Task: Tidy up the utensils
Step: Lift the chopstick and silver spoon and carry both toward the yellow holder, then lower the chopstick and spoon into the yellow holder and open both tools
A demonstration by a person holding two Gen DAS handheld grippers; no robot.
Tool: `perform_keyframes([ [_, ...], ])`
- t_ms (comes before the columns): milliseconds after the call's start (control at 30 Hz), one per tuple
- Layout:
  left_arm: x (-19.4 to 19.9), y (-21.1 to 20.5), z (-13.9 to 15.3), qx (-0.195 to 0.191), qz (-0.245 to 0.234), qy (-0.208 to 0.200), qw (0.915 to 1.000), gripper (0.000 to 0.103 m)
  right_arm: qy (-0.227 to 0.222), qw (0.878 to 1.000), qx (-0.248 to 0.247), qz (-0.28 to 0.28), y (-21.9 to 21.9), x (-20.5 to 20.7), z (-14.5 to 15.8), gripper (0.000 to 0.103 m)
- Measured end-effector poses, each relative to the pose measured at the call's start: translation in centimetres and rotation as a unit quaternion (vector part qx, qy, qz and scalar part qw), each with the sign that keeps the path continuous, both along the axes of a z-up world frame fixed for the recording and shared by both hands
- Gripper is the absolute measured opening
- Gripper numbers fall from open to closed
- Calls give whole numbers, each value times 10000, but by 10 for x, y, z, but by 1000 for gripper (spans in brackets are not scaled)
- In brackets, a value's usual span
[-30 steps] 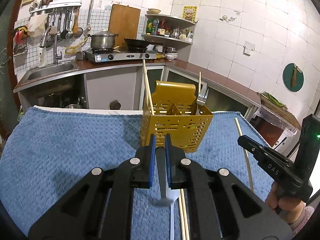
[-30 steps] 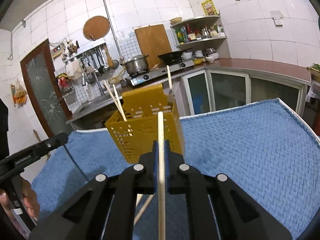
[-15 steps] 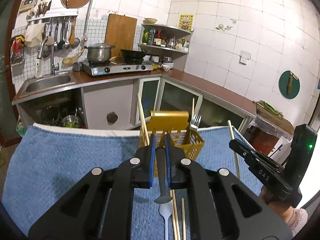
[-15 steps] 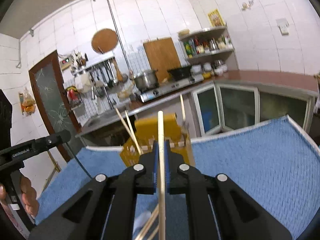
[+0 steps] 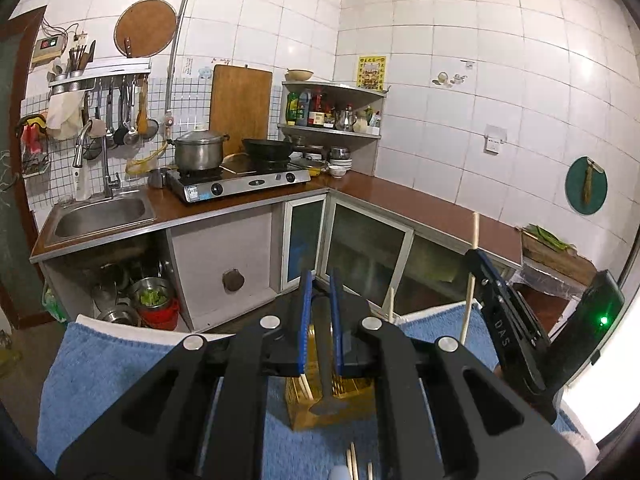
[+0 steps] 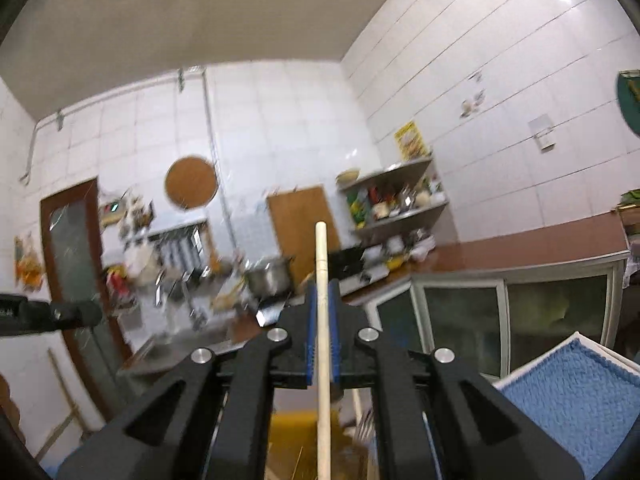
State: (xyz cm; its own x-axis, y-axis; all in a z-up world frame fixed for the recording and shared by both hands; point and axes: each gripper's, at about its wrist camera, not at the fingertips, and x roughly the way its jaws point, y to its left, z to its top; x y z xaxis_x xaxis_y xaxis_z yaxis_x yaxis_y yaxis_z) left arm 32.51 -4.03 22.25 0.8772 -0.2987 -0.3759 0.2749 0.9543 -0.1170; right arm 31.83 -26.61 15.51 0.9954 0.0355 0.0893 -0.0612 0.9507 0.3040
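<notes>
Left wrist view, left to right. Upper left: a rack of hanging ladles [image 5: 120, 116] above a steel sink [image 5: 100, 214]. Under the counter, an open cabinet holds metal bowls and a red pot [image 5: 160, 312]. Centre: a steel pot [image 5: 199, 151] and a black wok [image 5: 267, 148] sit on a gas stove [image 5: 240, 184], with a wooden cutting board [image 5: 240, 106] leaning on the tiles behind. A corner shelf [image 5: 332, 128] carries bottles and jars.

Lower frame: a blue towel [image 5: 104, 364] covers the table. The left gripper [image 5: 320, 336] has its blue pads closed on the dark handle of a utensil [image 5: 325, 376], whose flat end hangs just over the yellow basket [image 5: 300, 404]. The gripper body hides most of the basket; light chopstick ends stand in its left part. Loose chopsticks [image 5: 352, 464] lie on the towel at the bottom edge, next to a white object too cropped to identify.

Right of centre: the right gripper [image 5: 480, 264] enters from the lower right, closed on an upright chopstick [image 5: 470, 276]. A green light glows on its body.

Right wrist view, blurred. Far left: the tip of the left gripper, jaw state not readable here. Centre: the right gripper [image 6: 322, 320] pinches the chopstick [image 6: 323, 340] between its blue pads, the stick running up the frame. Below it, the yellow basket [image 6: 292, 436] shows between the fingers, with fork tines [image 6: 364, 428] at its right side. Lower right: the blue towel [image 6: 568, 396] at the table corner.
</notes>
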Motion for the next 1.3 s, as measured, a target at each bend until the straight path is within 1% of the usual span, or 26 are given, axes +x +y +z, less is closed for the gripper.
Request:
perform_keyframes([
  [100, 21, -3, -10, 25, 18, 74, 10000, 8, -218, 9995, 121, -208, -4, 13, -2, 6],
  [167, 34, -3, -16, 19, 22, 139, 9999, 8, -311, 9990, 190, -241, -8, 21, -5, 6],
  [333, 57, -8, -35, 85, -33, 289, 9995, 8, -251, 9979, 524, -291, -21, 43, -15, 6],
  [467, 66, -11, -49, 156, -77, 363, 9992, 8, -266, 9976, 490, -411, -21, 55, -24, 6],
  [567, 72, -13, -60, 217, -73, 450, 9987, 8, -225, 9977, 502, -389, -15, 59, -33, 6],
  [733, 77, -10, -79, 289, -14, 577, 9979, 8, -210, 9989, 162, -376, -1, 60, -40, 6],
  [867, 78, -7, -97, 237, 36, 697, 9973, 8, -156, 9992, -212, -297, 8, 54, -47, 6],
  [1067, 76, -13, -126, 259, 64, 793, 9965, 8, -9, 9946, -1025, -152, 26, 43, -67, 6],
  [1167, 78, -13, -137, 173, 129, 908, 9956, 8, 73, 9923, -1229, -116, 31, 36, -77, 6],
  [1233, 78, -13, -142, 149, 155, 950, 9952, 8, 211, 9911, -1313, -87, 33, 34, -85, 6],
  [1300, 75, -12, -144, 125, 189, 889, 9958, 8, 358, 9899, -1367, -57, 33, 33, -93, 6],
])
